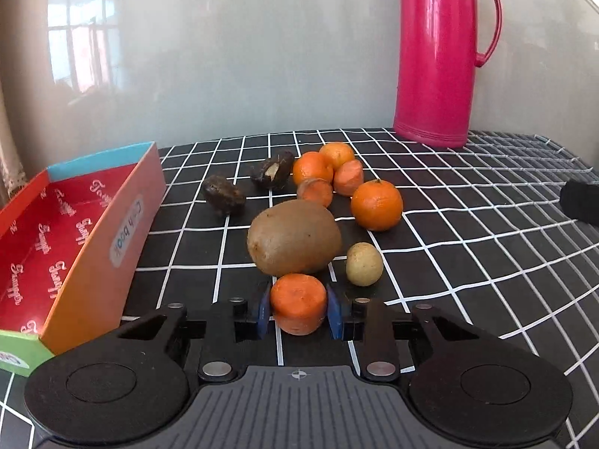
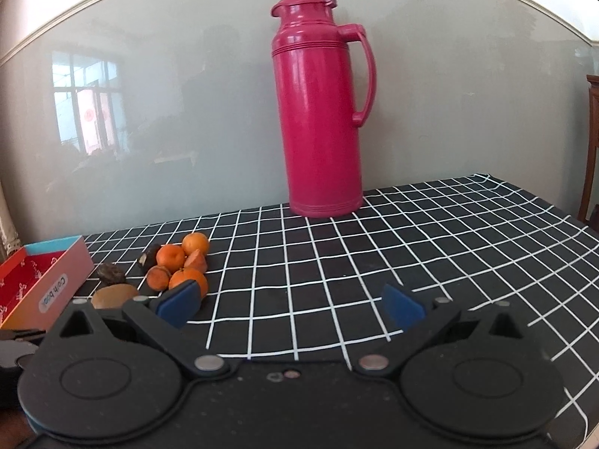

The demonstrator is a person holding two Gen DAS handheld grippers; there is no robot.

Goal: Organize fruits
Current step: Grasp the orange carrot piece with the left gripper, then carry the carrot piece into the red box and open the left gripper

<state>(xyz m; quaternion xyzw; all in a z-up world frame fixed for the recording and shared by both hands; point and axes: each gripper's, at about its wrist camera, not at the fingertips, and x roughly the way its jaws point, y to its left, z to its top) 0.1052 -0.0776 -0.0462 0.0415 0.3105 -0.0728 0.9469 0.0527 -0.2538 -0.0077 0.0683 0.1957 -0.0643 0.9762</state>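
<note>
Your left gripper [image 1: 298, 312] has its blue pads [image 1: 264, 312] pressed on either side of an orange carrot chunk [image 1: 298, 304], low in the centre of the left wrist view; the chunk shows its flat cut face toward the camera. Whether it is lifted off the cloth you cannot tell from here. Just behind it, touching or nearly so, lies the brown kiwi [image 1: 294, 237], and to the kiwi's right a small yellowish-green round fruit [image 1: 364, 264]. Further up the frame sit three tangerines, the nearest at [image 1: 376, 205], with two more carrot pieces [image 1: 315, 191] tucked among them, and two dark, shrivelled fruits [image 1: 224, 195] to their left, one split to show pale flesh.

At the left edge stands the open cardboard box [image 1: 90, 247]. Its red lining carries a repeated white script you cannot read; the oval sticker on its orange side reads "Cash book", upside down in this view.

Everything rests on a black tablecloth with a white grid [image 1: 468, 243]. A pink thermos jug [image 1: 438, 56] stands upright in the upper right, against the pale wall.

Your right gripper [image 2: 291, 305] is spread wide over bare cloth, nothing between its pads, with the fruit cluster off to its left.
</note>
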